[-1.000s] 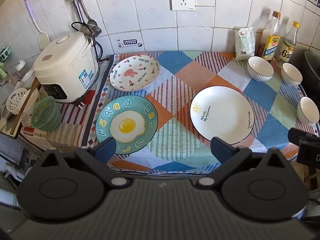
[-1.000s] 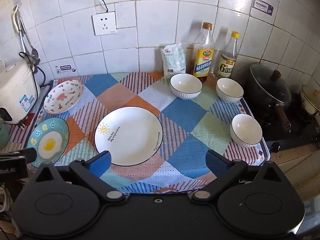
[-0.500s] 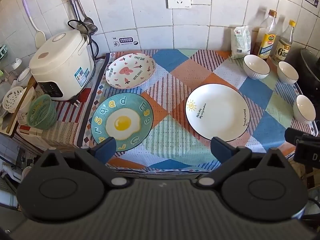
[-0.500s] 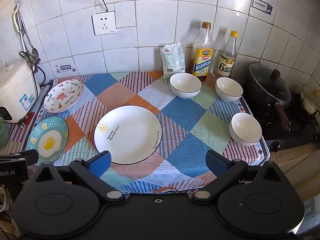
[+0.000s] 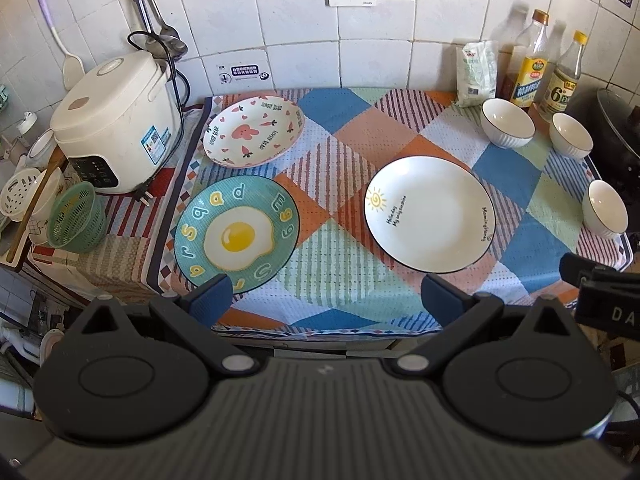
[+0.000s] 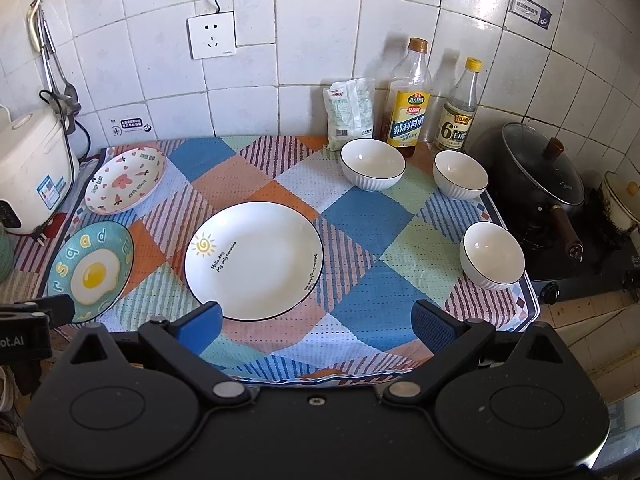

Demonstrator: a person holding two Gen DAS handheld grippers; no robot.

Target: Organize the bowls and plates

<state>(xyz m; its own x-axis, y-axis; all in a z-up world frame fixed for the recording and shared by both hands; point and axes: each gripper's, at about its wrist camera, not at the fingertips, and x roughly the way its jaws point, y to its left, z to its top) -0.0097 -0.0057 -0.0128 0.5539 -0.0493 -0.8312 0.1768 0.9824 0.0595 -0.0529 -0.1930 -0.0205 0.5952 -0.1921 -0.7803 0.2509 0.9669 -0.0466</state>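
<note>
Three plates lie apart on the checked cloth: a white sun plate (image 5: 430, 214) (image 6: 254, 262) in the middle, a teal fried-egg plate (image 5: 237, 234) (image 6: 91, 272) at front left, and a pink bunny plate (image 5: 254, 131) (image 6: 126, 182) at back left. Three white bowls stand on the right: one at the back (image 5: 508, 123) (image 6: 373, 164), one beside it (image 5: 571, 135) (image 6: 461, 174), one nearer the front (image 5: 605, 209) (image 6: 492, 255). My left gripper (image 5: 326, 300) hangs open over the counter's front edge. My right gripper (image 6: 316, 322) is open too, near the sun plate's front rim. Both are empty.
A white rice cooker (image 5: 116, 120) and a green basket (image 5: 76, 218) stand at the left. A bag (image 6: 351, 114) and two bottles (image 6: 409, 98) line the back wall. A black lidded pot (image 6: 544, 176) sits on the stove to the right.
The left gripper has pulled back and up a little, so the plates look slightly farther off. The right gripper has barely moved. No dish has shifted.
</note>
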